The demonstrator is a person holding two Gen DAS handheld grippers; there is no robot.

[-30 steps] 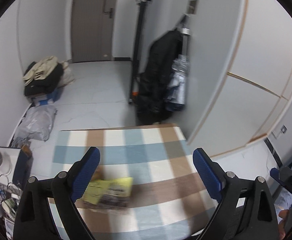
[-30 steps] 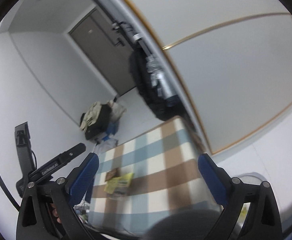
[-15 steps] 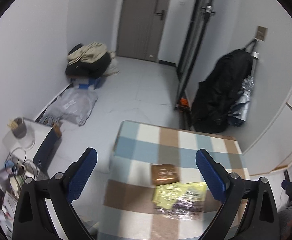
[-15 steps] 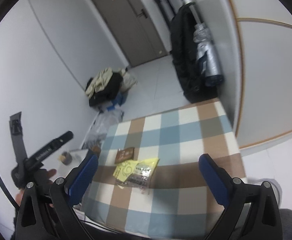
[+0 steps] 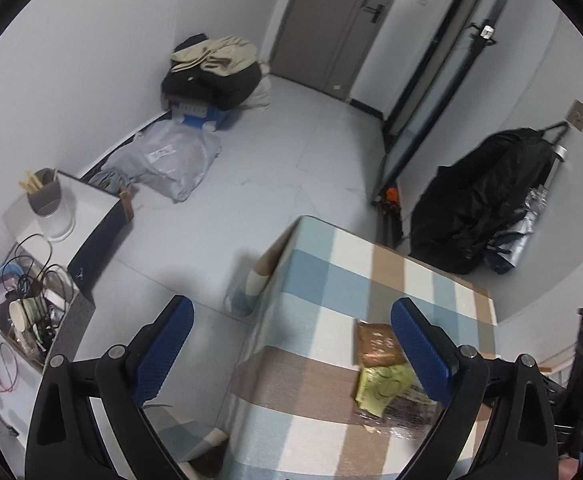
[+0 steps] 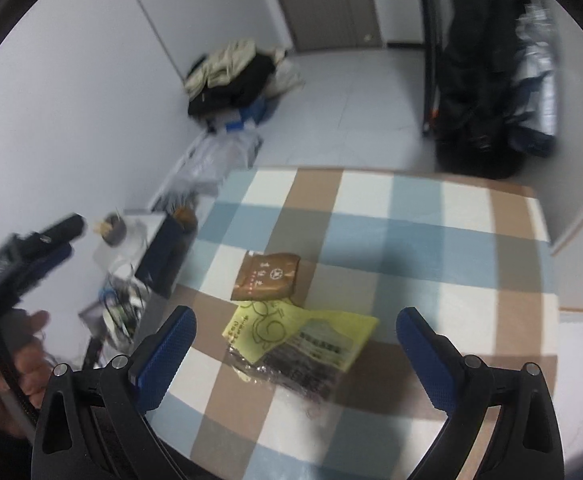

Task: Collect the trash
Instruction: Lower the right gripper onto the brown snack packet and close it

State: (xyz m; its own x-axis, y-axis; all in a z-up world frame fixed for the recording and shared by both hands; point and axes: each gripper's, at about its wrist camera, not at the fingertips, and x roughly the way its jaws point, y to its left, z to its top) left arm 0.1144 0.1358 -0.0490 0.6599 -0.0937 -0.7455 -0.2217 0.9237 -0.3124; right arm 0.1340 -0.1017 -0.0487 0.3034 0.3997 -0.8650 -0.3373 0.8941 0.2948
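Left wrist view: left gripper [image 5: 289, 346] spread wide and empty above the floor and the checked bench [image 5: 371, 280], brown wrapper [image 5: 375, 342] at 4 o'clock on the cloth, touching the yellow-green packet [image 5: 379, 390] just beneath it, both partly behind the right-hand finger. Right wrist view: right gripper [image 6: 295, 354] likewise released and holding nothing, yellow-green packet [image 6: 303, 338] between its fingers at 6 o'clock, brown wrapper [image 6: 267, 276] touching it toward 12 o'clock on the bench [image 6: 431, 240], left gripper [image 6: 27, 248] blurred at 9 o'clock beside the bench.
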